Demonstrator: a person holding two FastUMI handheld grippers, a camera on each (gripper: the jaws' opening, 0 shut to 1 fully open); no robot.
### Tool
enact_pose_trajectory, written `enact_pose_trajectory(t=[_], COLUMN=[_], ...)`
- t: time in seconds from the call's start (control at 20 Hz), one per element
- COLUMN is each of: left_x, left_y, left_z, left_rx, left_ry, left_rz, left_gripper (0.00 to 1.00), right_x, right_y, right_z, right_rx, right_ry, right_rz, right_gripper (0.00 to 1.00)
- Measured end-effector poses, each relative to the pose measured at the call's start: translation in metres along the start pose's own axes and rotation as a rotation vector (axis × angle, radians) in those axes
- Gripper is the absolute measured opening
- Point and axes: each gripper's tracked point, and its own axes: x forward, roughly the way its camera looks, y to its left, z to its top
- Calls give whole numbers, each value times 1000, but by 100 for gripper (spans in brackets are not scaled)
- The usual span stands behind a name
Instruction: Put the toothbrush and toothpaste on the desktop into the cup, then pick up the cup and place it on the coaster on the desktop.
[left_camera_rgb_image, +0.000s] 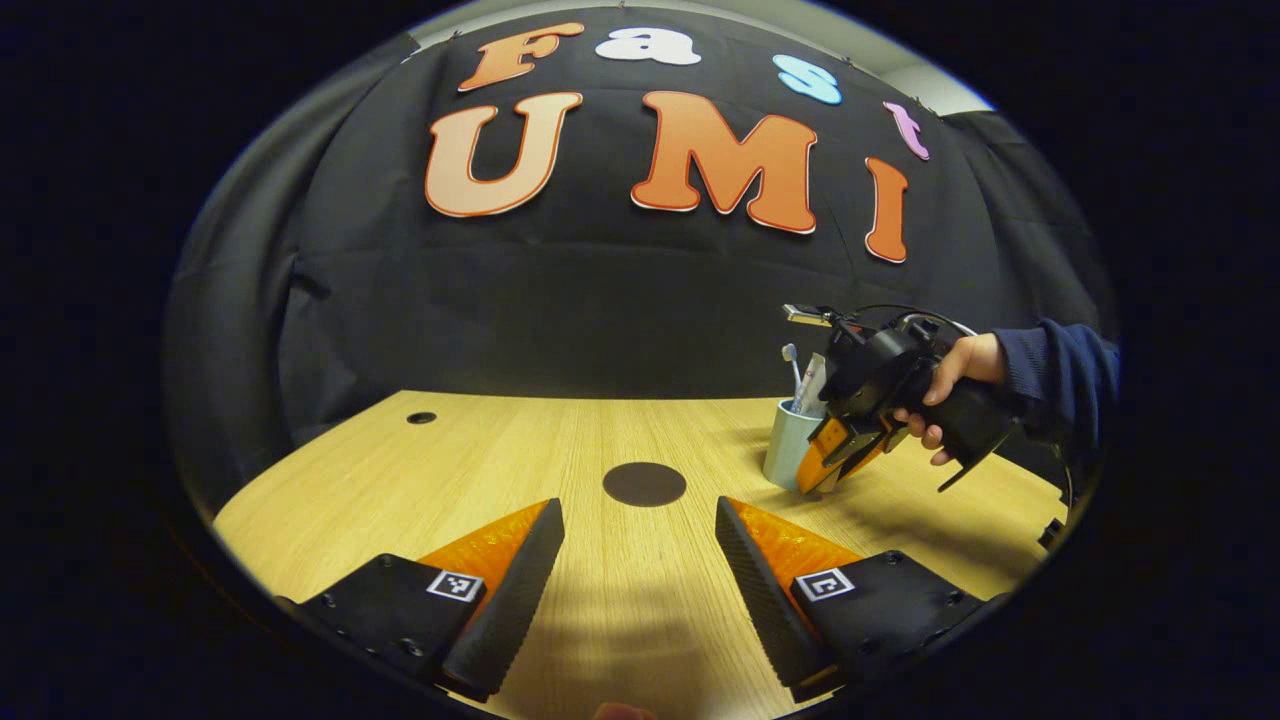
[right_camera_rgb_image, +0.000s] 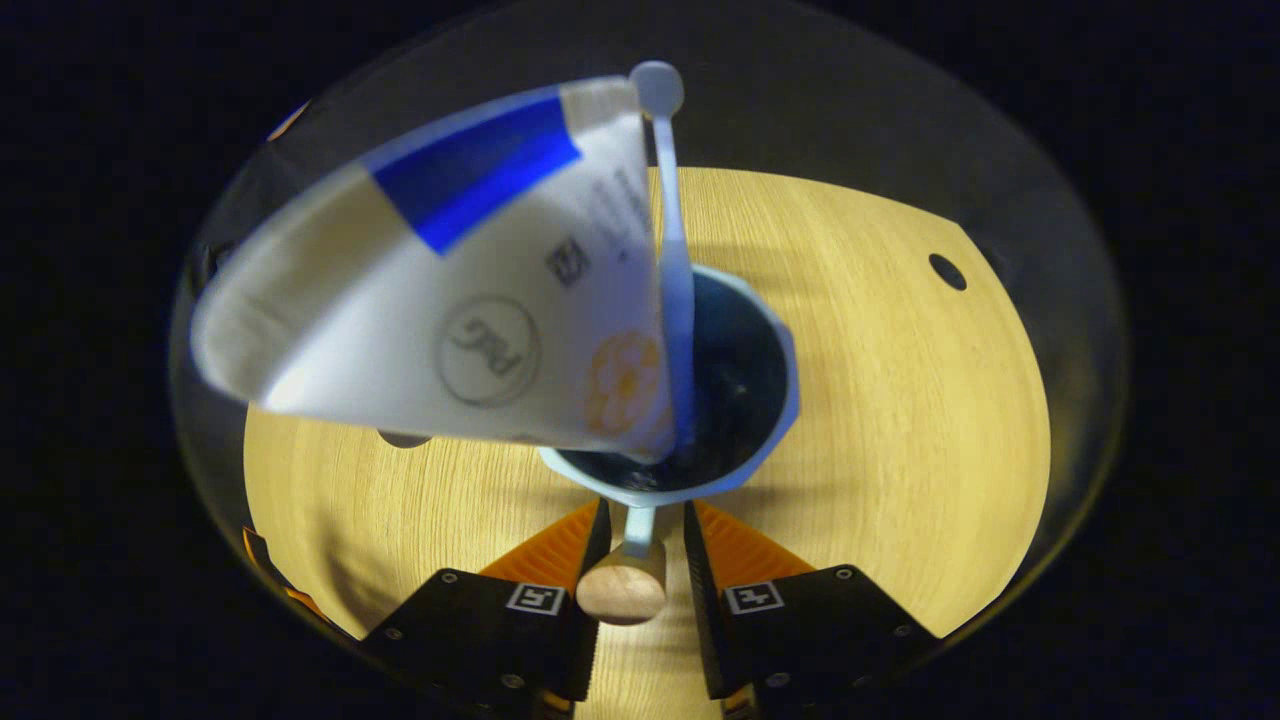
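Note:
A pale blue cup (left_camera_rgb_image: 787, 447) stands on the wooden desk (left_camera_rgb_image: 520, 450) at the right, with a toothbrush (left_camera_rgb_image: 790, 360) and a toothpaste tube (left_camera_rgb_image: 812, 385) sticking out of it. A flat dark round coaster (left_camera_rgb_image: 644, 484) lies left of the cup. A hand holds my right gripper (left_camera_rgb_image: 835, 468) against the cup's near side. In the right gripper view I look down into the cup (right_camera_rgb_image: 745, 390). Its handle (right_camera_rgb_image: 638, 528), ending in a wooden knob, lies between my right gripper's (right_camera_rgb_image: 645, 510) fingers, with slim gaps on both sides. The toothpaste tube (right_camera_rgb_image: 450, 300) and toothbrush (right_camera_rgb_image: 675, 250) lean up close. My left gripper (left_camera_rgb_image: 637, 505) hovers open before the coaster.
A small cable hole (left_camera_rgb_image: 421, 417) sits in the desk's far left corner, and it is also in the right gripper view (right_camera_rgb_image: 947, 271). A dark sliver of the coaster (right_camera_rgb_image: 403, 438) peeks from under the tube. A person's dark sleeve (left_camera_rgb_image: 1060, 375) reaches in from the right.

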Motion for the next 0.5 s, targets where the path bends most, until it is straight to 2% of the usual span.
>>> enact_pose_trajectory(t=[0.05, 0.15, 0.5], left_x=[2, 0, 1], left_y=[2, 3, 2], left_z=[-3, -3, -3], left_rx=[5, 10, 15], left_ry=[5, 5, 11], left_rz=[6, 8, 9], left_gripper=[98, 98, 97], right_x=[2, 1, -1], right_y=[0, -2, -8], right_z=[1, 3, 10], right_rx=[4, -7, -39], right_ry=[-3, -25, -60], right_rz=[-8, -19, -41], right_gripper=[36, 30, 25])
